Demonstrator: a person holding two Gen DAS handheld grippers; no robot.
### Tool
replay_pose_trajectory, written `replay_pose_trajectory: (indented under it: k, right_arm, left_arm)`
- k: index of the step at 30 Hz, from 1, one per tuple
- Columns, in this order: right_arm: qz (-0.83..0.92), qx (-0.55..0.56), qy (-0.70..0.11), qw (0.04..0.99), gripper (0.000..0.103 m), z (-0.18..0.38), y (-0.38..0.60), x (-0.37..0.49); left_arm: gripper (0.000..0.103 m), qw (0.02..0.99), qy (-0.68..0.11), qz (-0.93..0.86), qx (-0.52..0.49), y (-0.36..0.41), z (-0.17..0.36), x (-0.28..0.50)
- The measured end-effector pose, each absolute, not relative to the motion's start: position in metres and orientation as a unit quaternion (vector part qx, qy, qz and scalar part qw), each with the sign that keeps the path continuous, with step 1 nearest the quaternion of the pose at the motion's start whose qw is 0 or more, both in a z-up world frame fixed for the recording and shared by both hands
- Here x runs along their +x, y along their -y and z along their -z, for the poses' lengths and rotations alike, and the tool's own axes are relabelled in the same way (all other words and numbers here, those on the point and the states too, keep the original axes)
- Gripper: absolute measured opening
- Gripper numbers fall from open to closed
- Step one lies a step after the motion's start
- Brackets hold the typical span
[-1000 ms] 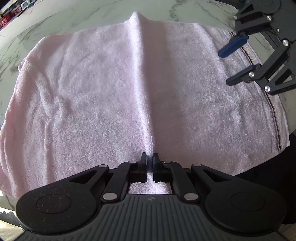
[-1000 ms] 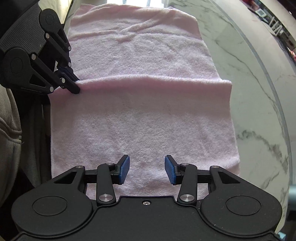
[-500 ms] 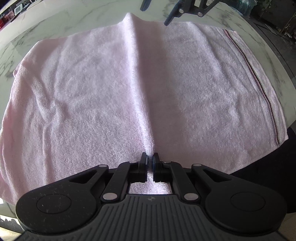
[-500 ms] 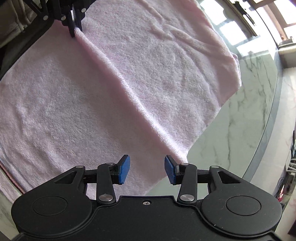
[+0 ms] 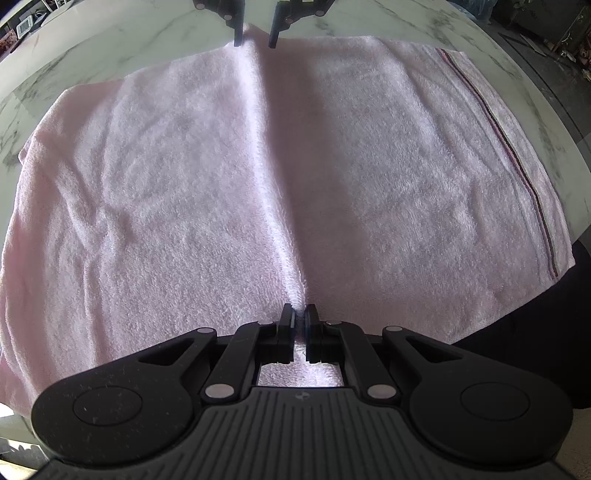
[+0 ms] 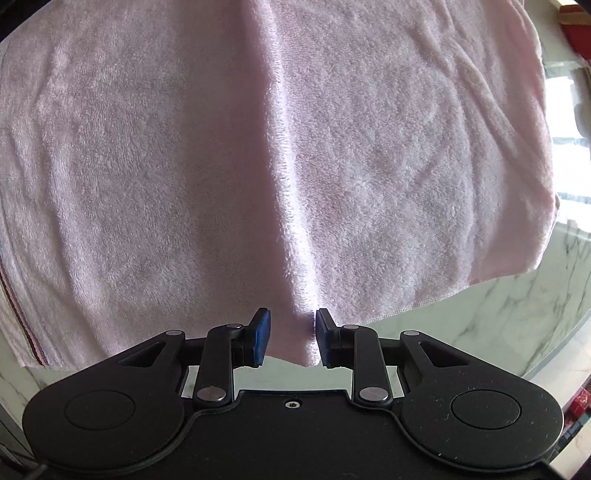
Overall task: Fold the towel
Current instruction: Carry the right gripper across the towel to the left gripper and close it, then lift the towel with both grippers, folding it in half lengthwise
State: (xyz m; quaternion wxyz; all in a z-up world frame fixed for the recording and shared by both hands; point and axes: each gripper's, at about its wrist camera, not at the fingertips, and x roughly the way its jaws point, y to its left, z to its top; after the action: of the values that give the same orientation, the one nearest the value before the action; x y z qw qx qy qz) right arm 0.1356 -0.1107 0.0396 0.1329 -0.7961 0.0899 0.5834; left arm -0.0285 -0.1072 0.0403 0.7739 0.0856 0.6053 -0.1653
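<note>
A pink towel (image 5: 184,177) lies spread on a white marble table (image 5: 92,44), with a raised ridge running down its middle from near edge to far edge. My left gripper (image 5: 299,317) is shut on the near end of the ridge. My right gripper (image 5: 255,31) is at the far end, open, with its fingers on either side of the ridge. In the right wrist view the right gripper (image 6: 291,332) straddles the ridge end at the towel (image 6: 147,147) edge, blue pads apart.
A dark stripe (image 5: 517,162) runs along the towel's right end. Marble table (image 6: 480,325) shows beyond the towel's edges. A dark shape (image 5: 546,332), perhaps the person's clothing, lies at the near right.
My right gripper has swung from the towel's right side round to the far edge and now straddles the far end of the ridge. My left gripper has stayed shut on the near end.
</note>
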Motion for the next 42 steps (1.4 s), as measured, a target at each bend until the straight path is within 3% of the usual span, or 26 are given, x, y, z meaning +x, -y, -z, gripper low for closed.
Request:
replay_pose_trajectory:
  k: [5, 15, 33, 42]
  right_arm:
    - [-0.586, -0.798, -0.084, 0.112, 0.022, -0.032, 0.106, 0.135]
    - [-0.583, -0.803, -0.083, 0.094, 0.005, -0.028, 0.105, 0.128]
    - [-0.53, -0.822, -0.108, 0.176, 0.003, -0.045, 0.103, 0.103]
    - [-0.471, -0.838, -0.122, 0.247, 0.003, -0.101, 0.067, 0.066]
  left_arm:
    - [0.004, 0.775, -0.604, 0.166, 0.083, 0.108, -0.041, -0.029]
    - [0.004, 0.777, -0.602, 0.166, 0.086, 0.112, -0.04, -0.03]
    - [0.004, 0.787, -0.574, 0.184, 0.129, 0.092, -0.049, -0.053]
    - [0.003, 0.807, -0.525, 0.188, 0.194, 0.076, -0.111, -0.101]
